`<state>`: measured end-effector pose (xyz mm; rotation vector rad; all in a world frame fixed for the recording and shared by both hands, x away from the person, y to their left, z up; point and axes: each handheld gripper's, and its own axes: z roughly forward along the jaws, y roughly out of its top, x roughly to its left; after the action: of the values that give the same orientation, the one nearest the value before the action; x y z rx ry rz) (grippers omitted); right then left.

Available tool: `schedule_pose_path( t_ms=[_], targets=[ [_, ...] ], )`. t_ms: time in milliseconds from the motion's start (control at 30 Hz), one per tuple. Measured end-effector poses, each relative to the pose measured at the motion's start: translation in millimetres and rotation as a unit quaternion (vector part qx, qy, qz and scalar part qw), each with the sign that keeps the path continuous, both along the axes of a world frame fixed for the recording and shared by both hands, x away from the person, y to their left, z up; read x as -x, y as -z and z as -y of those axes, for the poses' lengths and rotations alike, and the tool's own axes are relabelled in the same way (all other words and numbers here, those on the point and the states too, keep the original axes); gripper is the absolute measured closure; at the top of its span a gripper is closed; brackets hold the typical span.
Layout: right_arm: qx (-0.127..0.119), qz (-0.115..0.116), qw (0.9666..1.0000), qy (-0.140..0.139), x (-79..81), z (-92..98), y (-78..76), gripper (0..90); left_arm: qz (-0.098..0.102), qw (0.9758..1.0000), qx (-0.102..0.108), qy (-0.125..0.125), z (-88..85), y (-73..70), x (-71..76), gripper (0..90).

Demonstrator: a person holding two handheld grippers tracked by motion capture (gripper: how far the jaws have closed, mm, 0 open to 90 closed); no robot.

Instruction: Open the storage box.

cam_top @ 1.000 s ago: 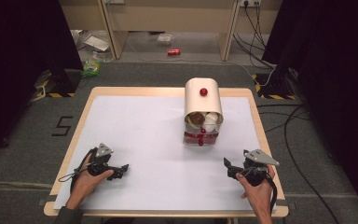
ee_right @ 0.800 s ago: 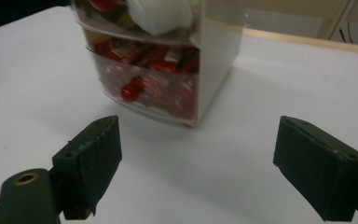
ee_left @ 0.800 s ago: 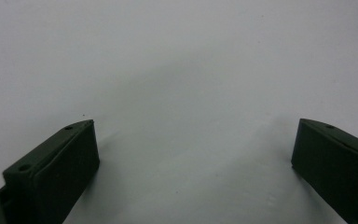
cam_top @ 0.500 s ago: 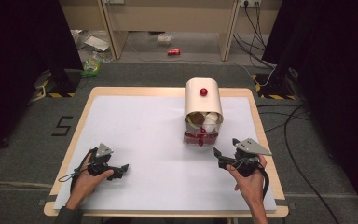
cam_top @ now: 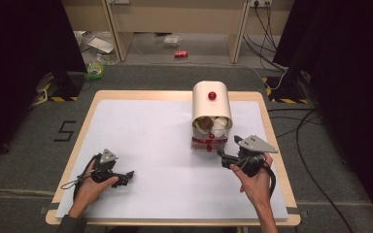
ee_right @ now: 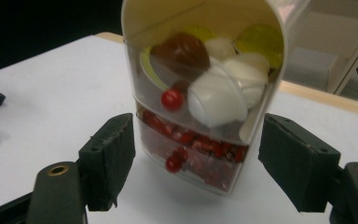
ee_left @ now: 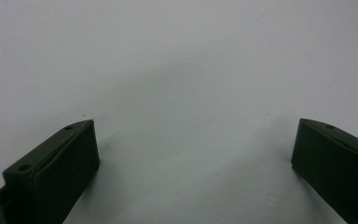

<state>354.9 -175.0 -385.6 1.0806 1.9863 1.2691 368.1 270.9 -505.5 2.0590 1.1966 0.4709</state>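
Two jaws of the right gripper (cam_top: 225,158) have just been closing yet stand apart, nothing pressed between them, aimed at the cream dispenser (cam_top: 211,116) near the table's (cam_top: 141,145) far right corner. An approach is judged to be in hand; next, a red knob (ee_right: 172,99) on the drawer front must be lined up. The left gripper (cam_top: 126,176) is rested open near the front left corner.

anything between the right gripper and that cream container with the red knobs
Nothing. In the high view only bare white table top separates the right gripper from the cream container; the right gripper view shows its open jaws, which have just been closing, framing the container untouched.
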Motion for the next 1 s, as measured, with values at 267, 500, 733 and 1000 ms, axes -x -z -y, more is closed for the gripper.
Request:
schedule_pose_path(
  t_ms=[267, 500, 733, 1000],
  targets=[
    [-0.004, 0.020, 0.9995, -0.023, -6.8, -17.5, -23.7, 29.3, 0.000, 1.0000, 0.000, 0.000, 0.0, 0.0, 0.0, 0.0],
    [0.006, 0.021, 0.9994, -0.028, -20.7, -28.1, -24.3, 30.3, 0.000, 1.0000, 0.000, 0.000, 0.1, 0.0, 0.0, 0.0],
    [0.011, 0.027, 0.9992, -0.026, -28.0, -34.0, -25.3, 30.3, 0.000, 1.0000, 0.000, 0.000, 0.0, 0.0, 0.0, 0.0],
    [0.021, 0.014, 0.9992, -0.030, -40.0, -34.3, -16.4, 29.4, 0.000, 1.0000, 0.000, 0.000, 0.0, 0.0, 0.0, 0.0]
  ],
)
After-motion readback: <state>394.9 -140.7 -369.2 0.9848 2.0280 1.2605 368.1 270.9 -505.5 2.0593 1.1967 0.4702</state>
